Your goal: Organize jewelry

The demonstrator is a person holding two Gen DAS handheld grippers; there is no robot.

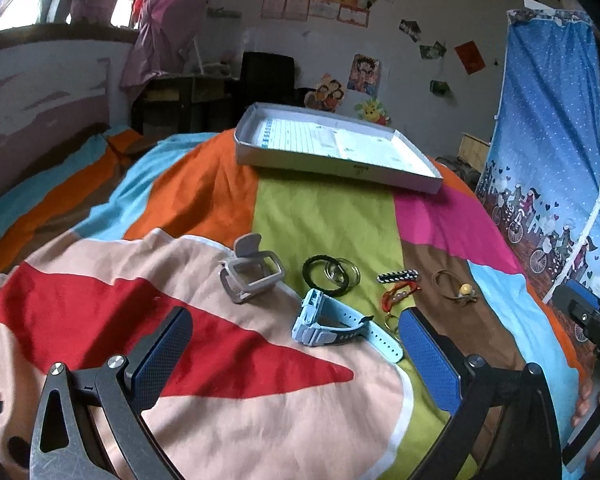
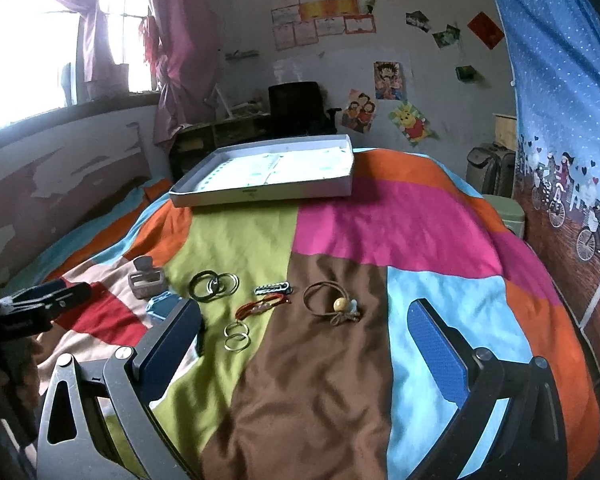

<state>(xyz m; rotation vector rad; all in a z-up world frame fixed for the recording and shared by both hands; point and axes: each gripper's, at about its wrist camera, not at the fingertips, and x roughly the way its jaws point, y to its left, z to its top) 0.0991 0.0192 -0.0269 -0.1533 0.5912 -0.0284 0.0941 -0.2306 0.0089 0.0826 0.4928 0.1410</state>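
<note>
**Both claws wide and empty, jewelry ahead, tray beyond**

My left gripper (image 1: 296, 354) is spread wide, nothing between the pads, touching nothing. The blue watch (image 1: 332, 326) lies right in front of it, just above the gap in the lower centre of the left view. Its strap runs left to right, tail end close to my right-hand finger (image 1: 428, 356). So its long axis lies across my opening, not along it. My read: left is the nearer claw for the watch, and it needs a wrist turn or a grab at the case end.

The grey watch frame (image 1: 252, 276) sits up-left of the blue one, apart from it. The black ring with clear rings (image 1: 332, 275) is just above the watch, near but not touching, as far as I can tell.

My right gripper (image 2: 304, 340) is also released, wide, empty. The brown hair tie with bead (image 2: 332, 302) lies dead centre in its view, just above the gap, so right is nearer for that. Left of it: red cord bracelet (image 2: 264, 304), small hair clip (image 2: 274, 289), gold rings (image 2: 236, 336).

The white tray (image 2: 260, 196) sits at upper centre, well beyond all items, and looks empty of jewelry. Nothing sorted yet by my judgement.
</note>
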